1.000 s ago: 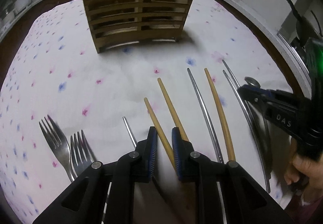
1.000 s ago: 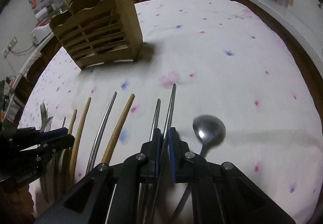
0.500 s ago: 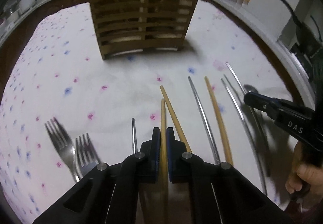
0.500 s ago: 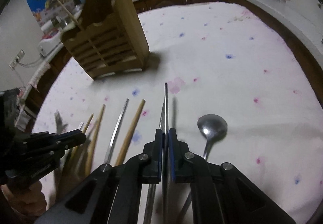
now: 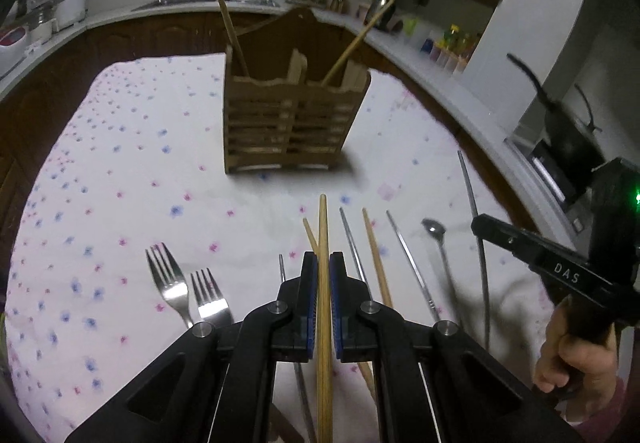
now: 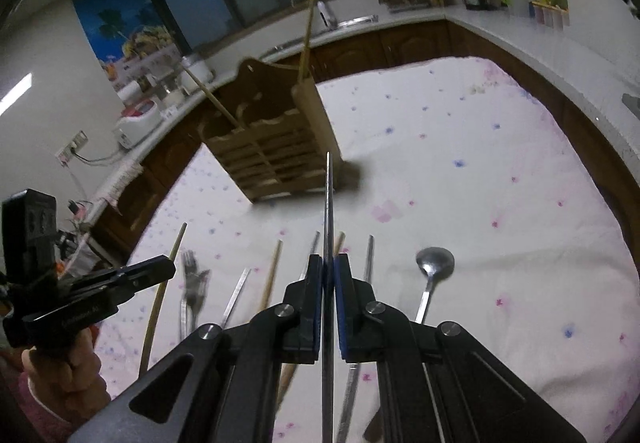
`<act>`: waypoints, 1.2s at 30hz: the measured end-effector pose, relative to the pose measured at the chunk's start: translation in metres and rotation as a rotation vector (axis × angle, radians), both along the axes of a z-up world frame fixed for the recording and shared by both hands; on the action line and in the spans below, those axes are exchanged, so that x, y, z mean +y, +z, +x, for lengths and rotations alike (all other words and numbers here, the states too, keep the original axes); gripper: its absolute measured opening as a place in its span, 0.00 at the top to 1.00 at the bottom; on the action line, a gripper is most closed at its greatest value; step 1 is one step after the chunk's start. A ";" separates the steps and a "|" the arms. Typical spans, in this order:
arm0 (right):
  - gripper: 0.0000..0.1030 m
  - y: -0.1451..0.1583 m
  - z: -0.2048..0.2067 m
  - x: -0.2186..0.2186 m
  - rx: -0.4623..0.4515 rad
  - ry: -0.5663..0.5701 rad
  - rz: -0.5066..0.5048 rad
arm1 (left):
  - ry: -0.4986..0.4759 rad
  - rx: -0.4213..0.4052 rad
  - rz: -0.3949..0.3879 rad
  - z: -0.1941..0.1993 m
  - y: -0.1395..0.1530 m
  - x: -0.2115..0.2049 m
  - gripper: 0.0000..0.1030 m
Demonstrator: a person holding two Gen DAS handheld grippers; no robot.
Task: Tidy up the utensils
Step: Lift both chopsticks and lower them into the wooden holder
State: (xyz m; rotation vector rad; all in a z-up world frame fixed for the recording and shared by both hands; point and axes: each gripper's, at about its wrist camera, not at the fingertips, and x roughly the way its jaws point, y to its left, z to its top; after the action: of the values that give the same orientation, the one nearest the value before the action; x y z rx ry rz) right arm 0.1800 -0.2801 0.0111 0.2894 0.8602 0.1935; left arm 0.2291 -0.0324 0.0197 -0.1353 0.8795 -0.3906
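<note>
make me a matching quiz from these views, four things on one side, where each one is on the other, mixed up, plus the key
Things
1. wooden chopstick
2. metal chopstick
3. two forks
4. spoon

Places
A. lying on the tablecloth, left end of the row
B. clamped in the right gripper
C. clamped in the left gripper
D. lying on the tablecloth, right end of the row

Pairs: 1-C, 2-B, 3-A, 4-D
</note>
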 end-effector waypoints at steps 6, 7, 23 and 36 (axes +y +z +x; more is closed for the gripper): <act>0.94 0.018 -0.007 0.005 -0.051 0.003 -0.007 | 0.022 -0.045 -0.051 -0.022 0.023 0.021 0.96; 0.94 0.021 -0.008 0.006 -0.058 0.004 -0.009 | 0.025 -0.050 -0.053 -0.025 0.025 0.023 0.96; 0.94 0.052 -0.027 0.013 -0.170 -0.008 -0.001 | 0.029 -0.098 -0.090 -0.045 0.044 0.037 0.96; 0.94 0.074 -0.042 0.015 -0.431 -0.058 0.035 | 0.082 -0.246 -0.211 -0.064 0.073 0.074 0.96</act>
State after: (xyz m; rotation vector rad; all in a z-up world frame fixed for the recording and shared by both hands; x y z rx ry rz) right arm 0.1384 -0.2653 0.0850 0.2909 0.4223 0.2074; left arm 0.1655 0.0419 0.0923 -0.3105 0.5866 -0.4137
